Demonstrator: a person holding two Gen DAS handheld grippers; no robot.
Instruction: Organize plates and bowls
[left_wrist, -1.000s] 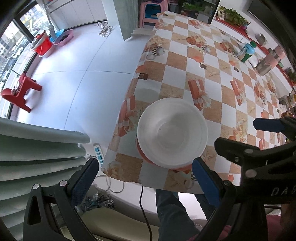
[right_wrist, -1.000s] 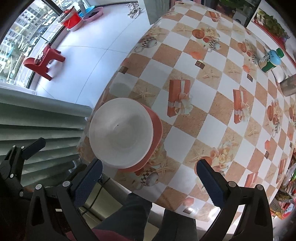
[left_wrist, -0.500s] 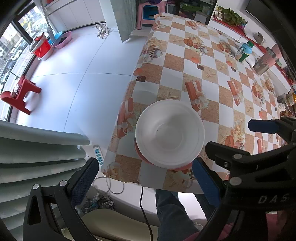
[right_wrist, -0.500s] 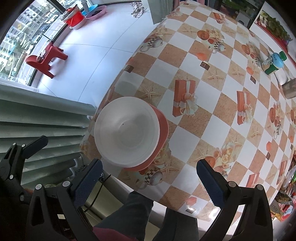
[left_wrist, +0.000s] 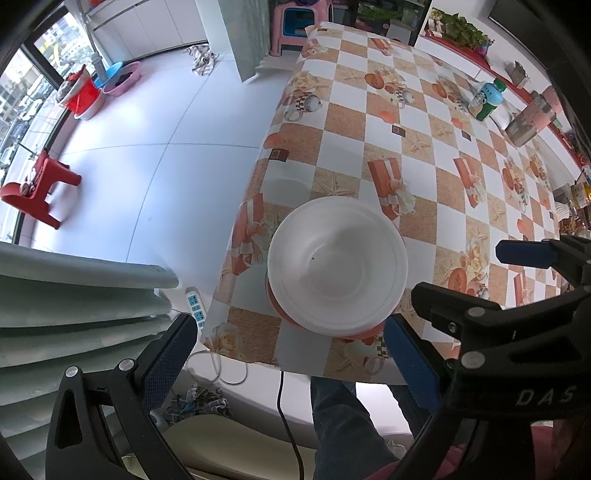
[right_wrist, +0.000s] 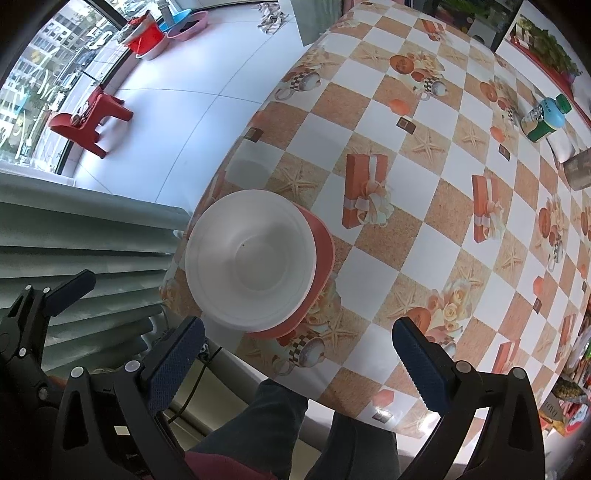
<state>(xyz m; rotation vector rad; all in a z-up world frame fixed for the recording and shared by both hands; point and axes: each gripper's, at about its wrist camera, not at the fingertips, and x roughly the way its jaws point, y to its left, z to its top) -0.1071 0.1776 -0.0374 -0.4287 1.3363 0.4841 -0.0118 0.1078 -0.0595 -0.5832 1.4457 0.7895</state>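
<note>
Table w/ orange-and-white checked cloth fills most of both views, seen from above; white tile floor to its left. Pale green pleated curtain hangs at the lower left.

White bowl sits near the table's near-left corner, upright, nested on a red plate whose rim shows around the bowl's right & near edge. Nothing in the bowl except a tiny dark speck.

Person's legs in dark jeans show below the table edge.

Left gripper: jaws spread wide, blue pads apart, holding nothing, hovering above the near table edge, bowl just ahead between the fingers. Right gripper: jaws likewise spread wide, empty, above the near edge; bowl ahead & toward its left finger. Neither touches the bowl or plate. In the left wrist view the right gripper's black frame crosses the lower right.

Small stuff: red stool on floor by the window, red bucket & pink basin further back, green-capped bottle at the table's far right, white power strip on floor below the table corner.
</note>
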